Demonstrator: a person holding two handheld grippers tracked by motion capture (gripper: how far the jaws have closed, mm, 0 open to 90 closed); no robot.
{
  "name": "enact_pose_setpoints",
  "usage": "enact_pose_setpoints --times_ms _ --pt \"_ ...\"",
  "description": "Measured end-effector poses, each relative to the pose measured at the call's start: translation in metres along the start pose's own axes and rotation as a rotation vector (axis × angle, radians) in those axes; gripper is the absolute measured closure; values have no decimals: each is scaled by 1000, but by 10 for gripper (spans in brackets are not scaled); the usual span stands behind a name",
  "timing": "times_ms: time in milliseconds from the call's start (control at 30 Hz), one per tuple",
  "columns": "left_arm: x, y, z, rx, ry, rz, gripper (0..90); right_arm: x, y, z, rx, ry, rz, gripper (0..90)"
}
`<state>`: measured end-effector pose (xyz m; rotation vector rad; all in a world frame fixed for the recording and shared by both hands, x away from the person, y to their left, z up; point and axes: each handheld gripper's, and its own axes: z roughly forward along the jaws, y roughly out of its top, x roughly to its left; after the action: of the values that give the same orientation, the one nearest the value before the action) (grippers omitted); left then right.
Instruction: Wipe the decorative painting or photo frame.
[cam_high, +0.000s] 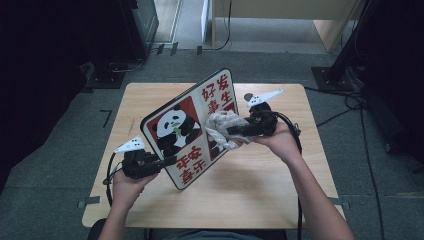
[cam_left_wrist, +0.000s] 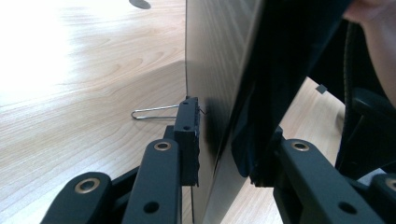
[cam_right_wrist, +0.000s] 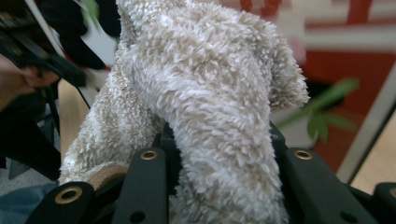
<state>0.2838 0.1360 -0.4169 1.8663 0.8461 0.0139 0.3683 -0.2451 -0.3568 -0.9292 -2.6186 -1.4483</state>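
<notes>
A board (cam_high: 190, 125) printed with a panda and red characters is held tilted above the wooden table (cam_high: 150, 97). My left gripper (cam_high: 167, 161) is shut on the board's lower left edge. In the left gripper view the board's edge (cam_left_wrist: 210, 70) stands between the jaws of my left gripper (cam_left_wrist: 229, 140), with the pads pressed on both faces. My right gripper (cam_high: 235, 131) is shut on a fluffy beige cloth (cam_high: 222, 127) that rests against the printed face. In the right gripper view the cloth (cam_right_wrist: 210, 93) bulges out of my right gripper (cam_right_wrist: 219, 154), with the red board (cam_right_wrist: 373, 70) behind it.
A thin metal wire loop (cam_left_wrist: 152, 112) lies on the table close to the board's back. Dark equipment and cables (cam_high: 350, 100) stand on the floor around the table. The person's forearms come in from the bottom edge.
</notes>
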Motion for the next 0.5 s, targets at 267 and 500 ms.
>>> enact_pose_setpoints --times_ms 267,500 --pt "-2 -2 1 -1 5 -7 710 11 41 -1 -28 11 -56 652" --pt "-2 -4 -3 -10 15 -12 716 22 73 -10 -69 8 -97 652"
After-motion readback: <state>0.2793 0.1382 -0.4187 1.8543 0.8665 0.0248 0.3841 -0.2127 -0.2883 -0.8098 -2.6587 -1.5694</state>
